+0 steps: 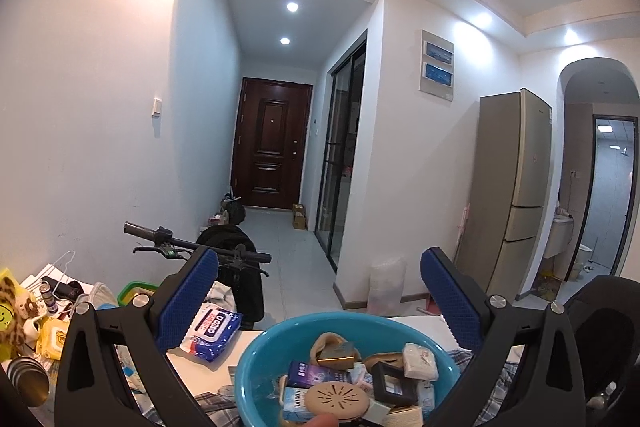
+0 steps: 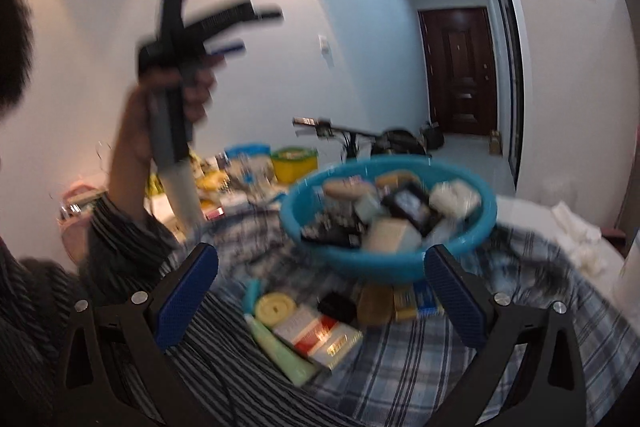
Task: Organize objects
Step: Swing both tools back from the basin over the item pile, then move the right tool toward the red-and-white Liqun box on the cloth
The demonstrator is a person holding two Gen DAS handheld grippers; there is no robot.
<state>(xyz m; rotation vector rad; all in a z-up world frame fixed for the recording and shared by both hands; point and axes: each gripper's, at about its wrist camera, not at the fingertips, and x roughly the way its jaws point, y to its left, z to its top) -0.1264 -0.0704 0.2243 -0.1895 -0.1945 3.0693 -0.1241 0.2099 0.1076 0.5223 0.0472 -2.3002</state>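
a plaid cloth [image 2: 420,359] covers the table, clutter along its far left edge; the tiled hallway [image 1: 280,251] beyond lies open. the blue basin [image 2: 384,263], heaped with small items, sits mid-cloth. left gripper [image 1: 320,299] and right gripper [image 2: 320,291] both spread, holding nothing.

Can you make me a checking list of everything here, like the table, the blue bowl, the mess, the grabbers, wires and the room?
Surface: plaid cloth covers it.
Job's things: blue basin heaped with small boxes; green tube, yellow roll and red-and-white box lie loose before it.
Clutter: wipes pack, yellow-green tub.
Grippers: left gripper and right gripper, jaws open, empty.
Cables: nothing seen.
Surroundings: hallway door, fridge, scooter handlebar.
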